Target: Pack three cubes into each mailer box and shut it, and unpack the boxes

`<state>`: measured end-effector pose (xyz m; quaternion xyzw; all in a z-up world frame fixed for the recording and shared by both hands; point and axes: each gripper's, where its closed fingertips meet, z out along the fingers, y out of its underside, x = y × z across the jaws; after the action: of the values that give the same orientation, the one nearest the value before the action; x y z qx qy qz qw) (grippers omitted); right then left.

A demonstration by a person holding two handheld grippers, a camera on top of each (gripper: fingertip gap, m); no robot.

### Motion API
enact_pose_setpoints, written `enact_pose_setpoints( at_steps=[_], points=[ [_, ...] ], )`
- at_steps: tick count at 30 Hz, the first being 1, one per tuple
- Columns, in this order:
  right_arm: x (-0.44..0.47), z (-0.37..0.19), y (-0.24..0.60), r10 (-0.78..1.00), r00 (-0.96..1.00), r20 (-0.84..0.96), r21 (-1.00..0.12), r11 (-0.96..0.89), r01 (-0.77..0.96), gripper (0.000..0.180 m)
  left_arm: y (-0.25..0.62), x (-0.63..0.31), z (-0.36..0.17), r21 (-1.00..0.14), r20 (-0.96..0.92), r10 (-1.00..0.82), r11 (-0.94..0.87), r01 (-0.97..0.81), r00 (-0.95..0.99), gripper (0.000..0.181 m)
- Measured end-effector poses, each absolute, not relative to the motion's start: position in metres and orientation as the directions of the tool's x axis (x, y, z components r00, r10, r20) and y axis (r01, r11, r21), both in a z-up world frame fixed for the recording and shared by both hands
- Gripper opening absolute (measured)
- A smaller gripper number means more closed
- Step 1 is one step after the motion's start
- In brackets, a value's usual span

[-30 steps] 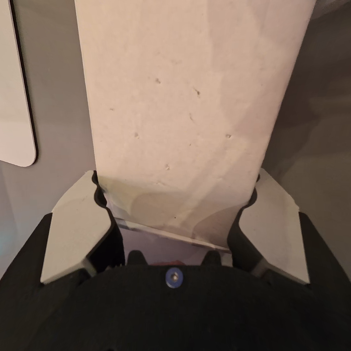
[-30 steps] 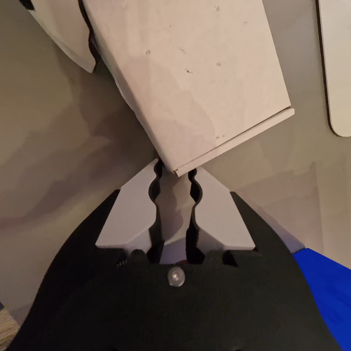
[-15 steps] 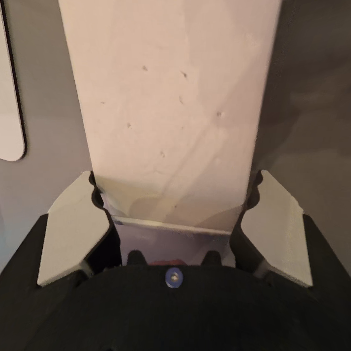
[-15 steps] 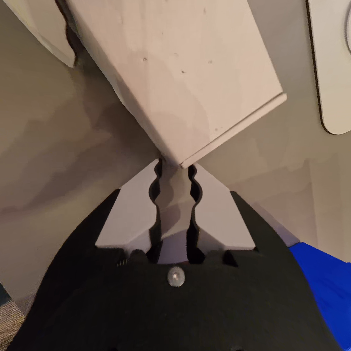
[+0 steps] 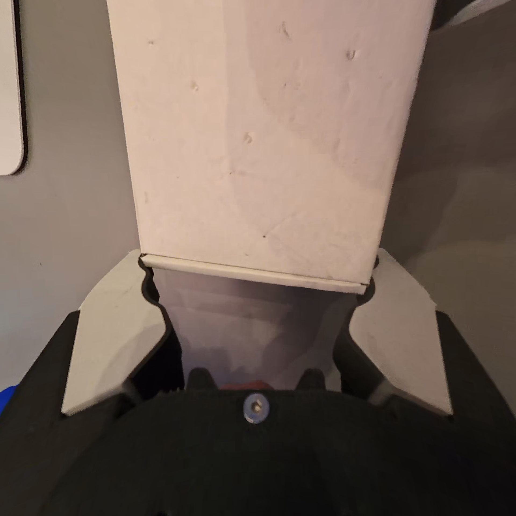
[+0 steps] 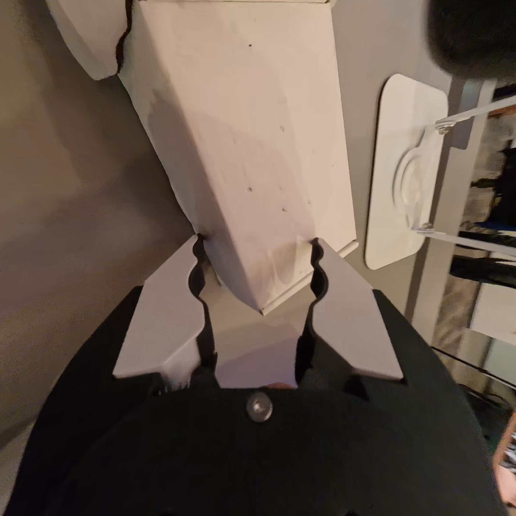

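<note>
Left tool grips the closed white mailer box across its end; right tool straddles its corner, spread

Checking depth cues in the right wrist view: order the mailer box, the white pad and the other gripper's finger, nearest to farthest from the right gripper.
1. mailer box, its corner between the right gripper fingers.
2. white pad, to the right.
3. left gripper's finger, top left at the box's far end.

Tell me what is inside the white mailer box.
That cannot be seen. The white mailer box is shut in both views, its lid flat and flap edge down, so any cubes are hidden. The left gripper spans its end; the right gripper straddles a corner.
</note>
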<state>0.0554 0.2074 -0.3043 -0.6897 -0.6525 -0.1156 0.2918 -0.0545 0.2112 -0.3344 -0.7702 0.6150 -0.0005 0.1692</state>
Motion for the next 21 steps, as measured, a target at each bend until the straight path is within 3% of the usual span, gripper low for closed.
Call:
enact_pose_setpoints(
  at_steps=[7,11,13,16,21],
  points=[
    [0.054,-0.307,0.212,0.789,0.120,0.602,-0.253,0.046,0.966,0.069,0.216,-0.053,-0.333,-0.243,-0.216,-0.945,-0.194,-0.951,0.248,0.136],
    [0.051,-0.302,0.202,0.831,0.112,0.544,-0.276,0.052,0.960,0.074,0.214,-0.052,-0.333,-0.239,-0.215,-0.952,-0.166,-0.957,0.219,0.136],
    [0.044,-0.290,0.197,0.860,0.153,0.487,-0.369,0.044,0.929,0.097,0.205,-0.050,-0.332,-0.244,-0.213,-0.961,-0.123,-0.962,0.177,0.136],
    [0.046,-0.292,0.194,0.921,0.180,0.347,-0.401,-0.028,0.916,0.113,0.193,-0.047,-0.333,-0.223,-0.214,-0.971,-0.053,-0.973,0.102,0.137],
    [0.048,-0.321,0.179,0.982,0.155,0.110,-0.336,-0.110,0.935,0.137,0.185,-0.048,-0.334,-0.216,-0.208,-0.977,0.003,-0.976,0.042,0.137]
  ],
)
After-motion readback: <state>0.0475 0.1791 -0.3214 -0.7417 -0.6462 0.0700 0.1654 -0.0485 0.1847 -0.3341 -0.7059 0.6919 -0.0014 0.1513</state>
